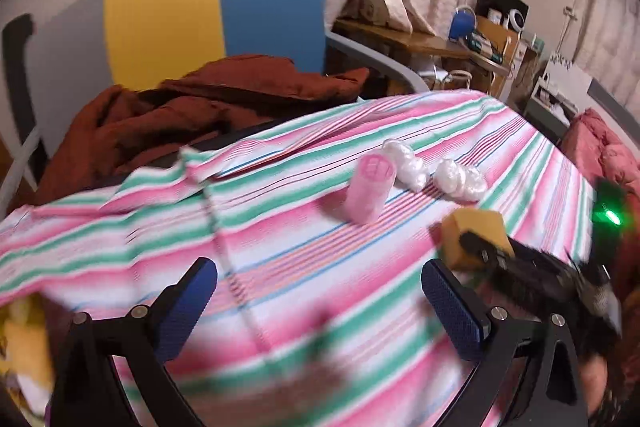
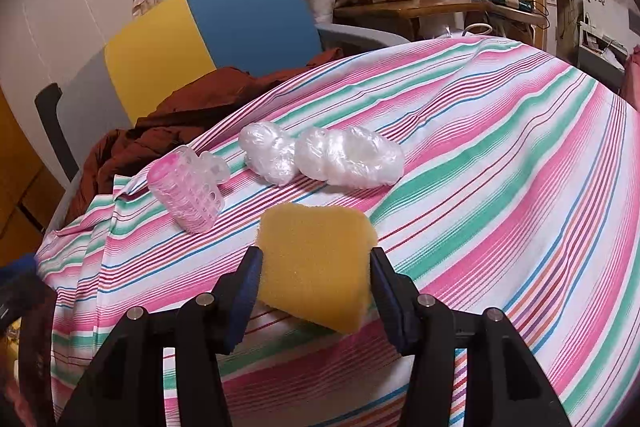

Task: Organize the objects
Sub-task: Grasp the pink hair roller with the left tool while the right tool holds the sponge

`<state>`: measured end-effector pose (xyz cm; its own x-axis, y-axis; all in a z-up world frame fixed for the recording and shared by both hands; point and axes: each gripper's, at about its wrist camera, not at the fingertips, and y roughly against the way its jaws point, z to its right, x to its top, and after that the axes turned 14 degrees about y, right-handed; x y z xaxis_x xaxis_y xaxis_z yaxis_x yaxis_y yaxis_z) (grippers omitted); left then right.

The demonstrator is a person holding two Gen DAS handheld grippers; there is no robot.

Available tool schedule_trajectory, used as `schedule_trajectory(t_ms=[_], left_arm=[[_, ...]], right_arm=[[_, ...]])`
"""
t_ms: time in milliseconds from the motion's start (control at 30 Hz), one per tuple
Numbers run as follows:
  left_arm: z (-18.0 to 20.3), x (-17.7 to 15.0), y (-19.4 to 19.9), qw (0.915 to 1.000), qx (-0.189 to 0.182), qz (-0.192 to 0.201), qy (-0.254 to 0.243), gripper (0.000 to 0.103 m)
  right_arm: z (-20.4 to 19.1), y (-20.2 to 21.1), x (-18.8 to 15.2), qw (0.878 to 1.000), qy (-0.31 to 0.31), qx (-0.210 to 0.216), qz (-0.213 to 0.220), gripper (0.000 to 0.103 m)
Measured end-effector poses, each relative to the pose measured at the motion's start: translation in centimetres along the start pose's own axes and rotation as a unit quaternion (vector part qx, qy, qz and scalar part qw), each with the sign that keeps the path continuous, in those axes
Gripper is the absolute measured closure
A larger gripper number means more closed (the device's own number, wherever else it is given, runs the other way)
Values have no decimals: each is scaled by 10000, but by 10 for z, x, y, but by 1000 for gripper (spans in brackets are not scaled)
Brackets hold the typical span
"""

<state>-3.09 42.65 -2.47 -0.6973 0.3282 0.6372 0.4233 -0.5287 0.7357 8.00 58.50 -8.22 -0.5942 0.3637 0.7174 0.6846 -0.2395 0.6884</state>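
Right claw (image 2: 316,281) clenched on sponge (image 2: 316,259), pads at its sides, sponge resting on striped surface (image 2: 500,187). Left claw (image 1: 320,303) released, empty, farther off. Roller (image 2: 186,197) beyond-left of sponge.

The cloth (image 2: 500,155) bore pink, green, white and blue stripes. The sponge (image 2: 316,267) was yellow, the roller (image 2: 186,199) pink, the plastic bundles (image 2: 320,157) clear white. The chair (image 2: 208,23), upper left, was yellow and blue.
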Motion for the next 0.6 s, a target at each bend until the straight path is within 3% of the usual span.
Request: schedule_trajectory(t_ms=[300, 367, 433, 500, 600], left_arm=[[47, 50, -81, 9993, 238, -109, -279, 0], [52, 57, -91, 9987, 265, -29, -438, 9], [54, 57, -101, 9972, 322, -150, -664, 37], [53, 50, -104, 9960, 240, -267, -823, 46], [44, 36, -94, 9961, 116, -175, -860, 47]], right_arm=[[-1, -2, -2, 9999, -36, -66, 84, 49], [2, -2, -3, 9999, -96, -25, 108, 49], [4, -2, -4, 9998, -142, 12, 112, 49], [6, -3, -5, 9997, -187, 47, 125, 49], [7, -2, -6, 9996, -221, 76, 135, 49]])
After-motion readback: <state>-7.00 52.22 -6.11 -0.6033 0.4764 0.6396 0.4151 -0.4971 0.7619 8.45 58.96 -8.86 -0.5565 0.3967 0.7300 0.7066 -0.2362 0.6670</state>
